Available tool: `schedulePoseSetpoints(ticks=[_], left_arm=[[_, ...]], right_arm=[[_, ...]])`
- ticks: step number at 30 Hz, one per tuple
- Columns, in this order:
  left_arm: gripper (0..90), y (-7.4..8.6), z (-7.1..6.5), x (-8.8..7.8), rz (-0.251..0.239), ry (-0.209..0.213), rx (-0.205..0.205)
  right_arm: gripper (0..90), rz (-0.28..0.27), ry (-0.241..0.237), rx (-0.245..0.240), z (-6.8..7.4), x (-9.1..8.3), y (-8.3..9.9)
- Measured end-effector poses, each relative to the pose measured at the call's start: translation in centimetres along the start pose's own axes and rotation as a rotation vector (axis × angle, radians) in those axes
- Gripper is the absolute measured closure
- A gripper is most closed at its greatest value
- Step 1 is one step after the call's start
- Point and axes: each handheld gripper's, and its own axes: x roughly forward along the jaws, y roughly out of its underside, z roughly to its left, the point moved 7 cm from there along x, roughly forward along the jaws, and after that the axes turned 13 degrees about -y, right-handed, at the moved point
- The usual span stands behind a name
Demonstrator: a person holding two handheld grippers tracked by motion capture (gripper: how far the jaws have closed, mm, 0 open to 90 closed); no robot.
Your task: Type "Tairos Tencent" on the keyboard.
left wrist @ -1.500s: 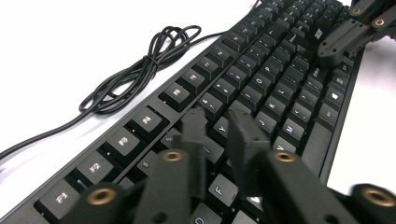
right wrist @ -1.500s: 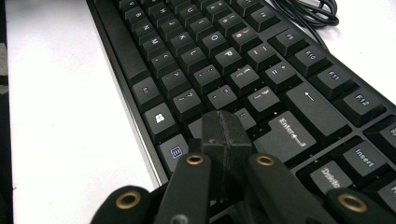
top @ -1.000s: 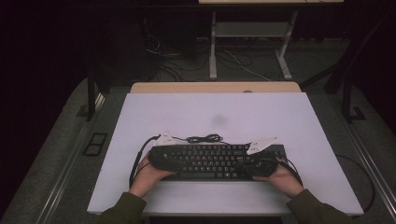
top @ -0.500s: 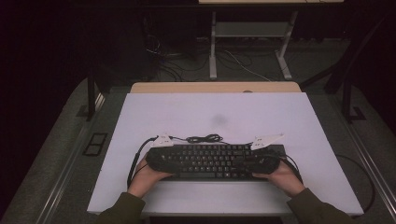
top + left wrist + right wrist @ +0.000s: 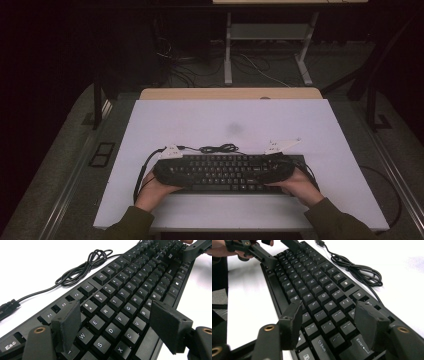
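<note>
Right tool [image 5: 327,322] jaws just opened, pads now clear above keyboard [image 5: 317,290] keys, nothing gripped between them.
</note>
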Motion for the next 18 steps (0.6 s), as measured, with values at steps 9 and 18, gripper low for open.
schedulePoseSetpoints(ticks=[9,18], left_arm=[[27.9,0.0,0.1,-0.1,-0.003,-0.007,-0.005],[32.8,0.0,0.6,-0.2,-0.003,-0.03,-0.013]], right_arm=[[35.4,-0.024,-0.01,0.025,-0.5,0.8,-1.1],[34.1,-0.033,-0.031,0.032,-0.6,1.9,-1.9]])
